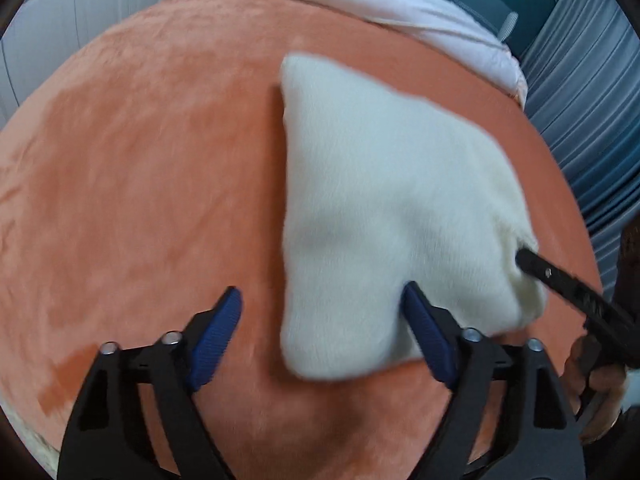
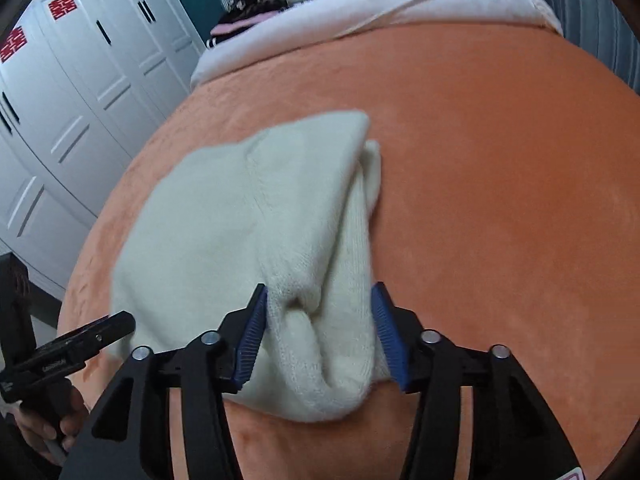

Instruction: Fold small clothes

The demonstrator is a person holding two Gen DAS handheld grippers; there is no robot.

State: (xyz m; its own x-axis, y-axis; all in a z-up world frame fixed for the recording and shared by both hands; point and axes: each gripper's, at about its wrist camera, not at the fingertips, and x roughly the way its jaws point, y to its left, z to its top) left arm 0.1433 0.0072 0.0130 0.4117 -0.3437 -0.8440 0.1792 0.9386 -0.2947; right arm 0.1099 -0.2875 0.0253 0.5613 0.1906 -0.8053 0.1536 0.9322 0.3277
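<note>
A cream knitted garment lies folded on the orange blanket. My left gripper is open, and the garment's near left corner lies between its blue pads. In the right wrist view the garment lies bunched at its near end. My right gripper is open wide, with the bunched near edge between its blue pads; the pads touch the cloth without squeezing it. The right gripper shows in the left wrist view at the garment's right edge. The left gripper shows in the right wrist view at lower left.
A white-pink quilt lies across the far end of the bed, with dark clothes piled on it. White wardrobe doors stand to the left. Blue curtains hang to the right.
</note>
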